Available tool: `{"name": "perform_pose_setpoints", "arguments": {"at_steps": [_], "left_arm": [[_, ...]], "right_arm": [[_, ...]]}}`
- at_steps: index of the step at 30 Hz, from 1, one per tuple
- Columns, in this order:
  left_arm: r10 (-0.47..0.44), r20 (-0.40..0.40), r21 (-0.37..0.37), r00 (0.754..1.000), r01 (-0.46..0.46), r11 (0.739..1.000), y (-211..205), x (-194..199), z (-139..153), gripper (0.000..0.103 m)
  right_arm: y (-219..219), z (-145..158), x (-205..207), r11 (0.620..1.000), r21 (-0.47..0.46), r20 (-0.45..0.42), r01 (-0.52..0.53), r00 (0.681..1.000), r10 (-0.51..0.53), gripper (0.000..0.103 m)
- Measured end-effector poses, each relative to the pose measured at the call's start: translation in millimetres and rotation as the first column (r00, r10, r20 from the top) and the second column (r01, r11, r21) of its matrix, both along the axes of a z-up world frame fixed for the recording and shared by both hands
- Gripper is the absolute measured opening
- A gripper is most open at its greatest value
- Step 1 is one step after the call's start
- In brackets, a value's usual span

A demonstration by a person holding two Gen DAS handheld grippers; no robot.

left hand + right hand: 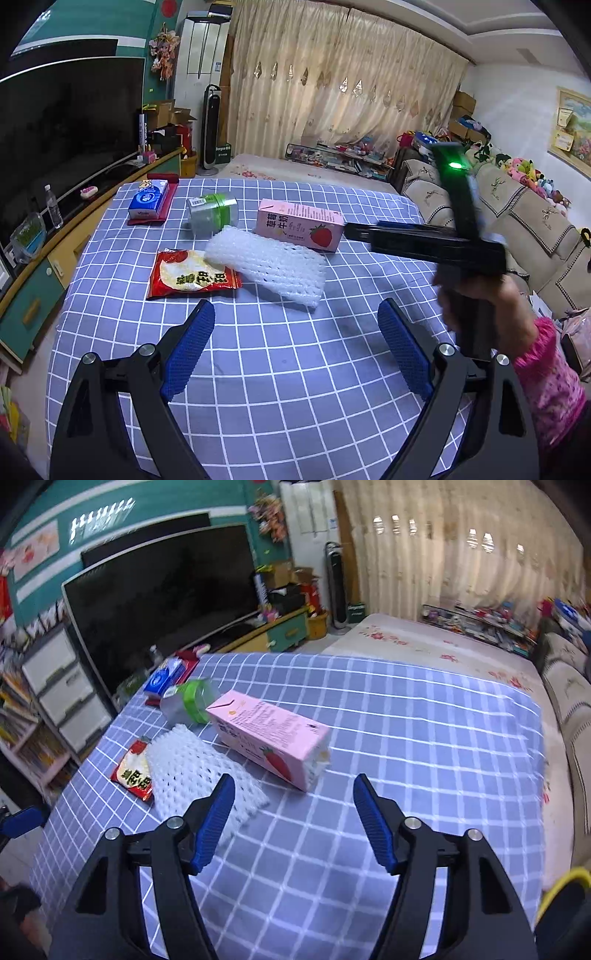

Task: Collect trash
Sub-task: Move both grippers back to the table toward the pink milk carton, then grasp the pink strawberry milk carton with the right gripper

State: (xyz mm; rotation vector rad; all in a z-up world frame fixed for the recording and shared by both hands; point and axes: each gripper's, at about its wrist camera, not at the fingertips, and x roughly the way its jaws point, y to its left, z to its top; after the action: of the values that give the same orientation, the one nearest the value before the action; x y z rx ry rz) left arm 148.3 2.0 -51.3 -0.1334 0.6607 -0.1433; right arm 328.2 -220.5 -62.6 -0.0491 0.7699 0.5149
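Observation:
On the blue checked tablecloth (280, 354) lie a pink strawberry milk carton (301, 229) on its side, a white foam net sleeve (269, 264), a red snack packet (190, 273) and a tipped jar with a green lid (213, 213). My left gripper (295, 310) is open and empty, just short of the foam net. My right gripper (293, 786) is open and empty, close to the near end of the carton (271, 747). In the right wrist view the foam net (192, 771), the packet (133, 773) and the jar (188, 701) lie left of the carton.
A blue tissue pack (148, 201) on a red cloth sits at the table's far left. A TV (66, 125) and cabinet stand to the left, a sofa (517, 206) with plush toys to the right. The right gripper's body (436, 243) shows in the left wrist view.

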Motion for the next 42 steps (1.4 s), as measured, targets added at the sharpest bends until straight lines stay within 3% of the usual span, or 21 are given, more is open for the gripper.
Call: {"name": "perform_pose_setpoints", "arguments": {"at_steps": [4, 8, 16, 17, 19, 22, 32, 40, 42], "left_arm": [[-0.010, -0.005, -0.003, 1.000, 0.010, 1.000, -4.3, 0.2, -0.6, 0.089], [-0.024, -0.012, 0.005, 1.000, 0.024, 1.000, -9.9, 0.2, -2.1, 0.089], [-0.034, -0.031, 0.002, 0.999, 0.034, 0.999, -14.9, 5.2, -7.0, 0.089], [-0.035, -0.032, 0.004, 0.999, 0.035, 0.999, -15.5, 5.9, -7.3, 0.089], [-0.035, -0.035, 0.004, 0.999, 0.035, 0.999, -15.7, 5.7, -7.7, 0.089], [-0.031, -0.039, 0.000, 0.999, 0.031, 1.000, -14.8, 6.8, -9.4, 0.089], [-0.052, -0.038, -0.009, 0.998, 0.052, 0.999, -19.4, 7.7, -10.6, 0.089], [-0.061, -0.033, 0.001, 0.998, 0.061, 0.998, -24.5, 4.2, -7.6, 0.089], [-0.059, -0.036, 0.001, 0.998, 0.059, 0.998, -22.7, 5.4, -8.5, 0.089]], "right_arm": [[19.6, -9.3, 14.9, 0.996, -0.082, 0.058, -0.020, 0.998, 0.025, 0.080], [27.7, -18.1, 36.3, 0.993, -0.107, 0.044, -0.046, 0.998, 0.051, 0.080], [39.0, -30.3, 59.5, 0.991, -0.069, 0.000, -0.114, 0.993, 0.114, 0.080], [38.8, -30.9, 61.4, 0.991, -0.057, -0.006, -0.118, 0.993, 0.118, 0.078], [38.7, -31.7, 62.7, 0.992, -0.048, -0.017, -0.120, 0.993, 0.119, 0.059], [37.6, -31.4, 57.1, 0.989, -0.056, -0.034, -0.137, 0.990, 0.136, 0.048], [16.1, -17.4, 5.6, 0.986, -0.046, -0.004, -0.160, 0.987, 0.160, 0.044], [30.9, -25.5, 1.5, 0.977, -0.065, -0.031, -0.205, 0.979, 0.203, 0.045], [31.9, -28.6, 2.2, 0.979, -0.069, -0.030, -0.191, 0.981, 0.189, 0.038]]}}
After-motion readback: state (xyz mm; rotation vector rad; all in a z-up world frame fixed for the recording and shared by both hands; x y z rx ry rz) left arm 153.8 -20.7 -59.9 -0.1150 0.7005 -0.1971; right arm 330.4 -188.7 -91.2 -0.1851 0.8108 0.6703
